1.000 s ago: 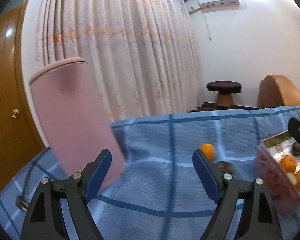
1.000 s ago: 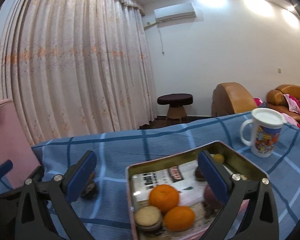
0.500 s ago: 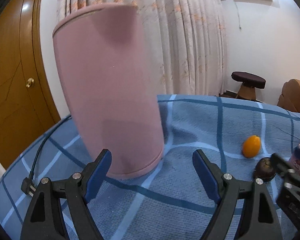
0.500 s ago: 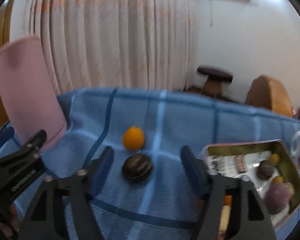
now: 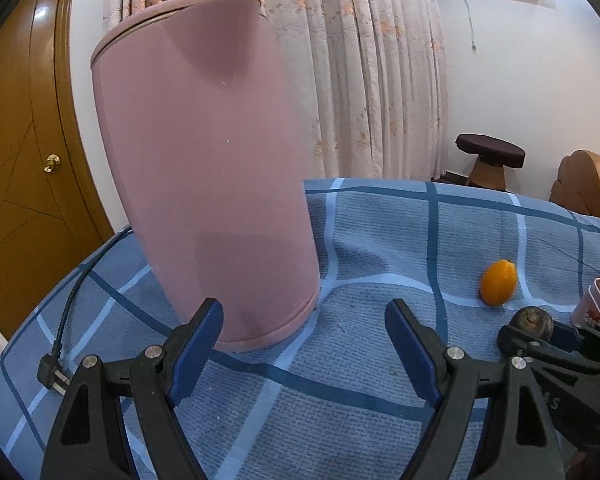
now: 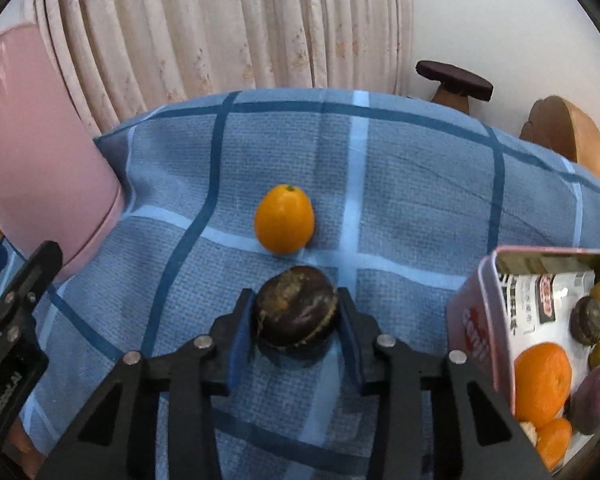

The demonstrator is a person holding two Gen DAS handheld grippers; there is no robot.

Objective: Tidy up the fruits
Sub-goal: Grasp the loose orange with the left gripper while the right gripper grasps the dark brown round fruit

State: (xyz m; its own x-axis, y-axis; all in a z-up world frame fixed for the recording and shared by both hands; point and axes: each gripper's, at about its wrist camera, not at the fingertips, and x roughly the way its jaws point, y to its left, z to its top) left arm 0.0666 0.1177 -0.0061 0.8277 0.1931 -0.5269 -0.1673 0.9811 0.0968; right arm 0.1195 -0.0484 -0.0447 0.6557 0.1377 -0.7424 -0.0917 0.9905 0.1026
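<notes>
On the table: a blue checked tablecloth [image 6: 420, 184] is covering it.
Right gripper [image 6: 296, 320]: its jaws have just been closing and are pinching the dark wrinkled round fruit [image 6: 296, 310] mid-table.
Meaning: that fruit is likely heading into the pink metal tin [image 6: 476, 320] at the right edge.
Left gripper [image 5: 304, 340]: hanging wide apart and empty beside the tall pink plastic kettle [image 5: 204, 168].
Waiting: a small orange oval fruit [image 6: 284, 218] is sitting just beyond.
Cut off: the tin's far side.

Right gripper [image 6: 296, 318]: came down from above the tin [image 6: 476, 320]; jaws have just been closing, now around the dark fruit [image 6: 296, 312].
Left gripper [image 5: 304, 344]: moved closer to the pink container [image 5: 204, 160].
</notes>
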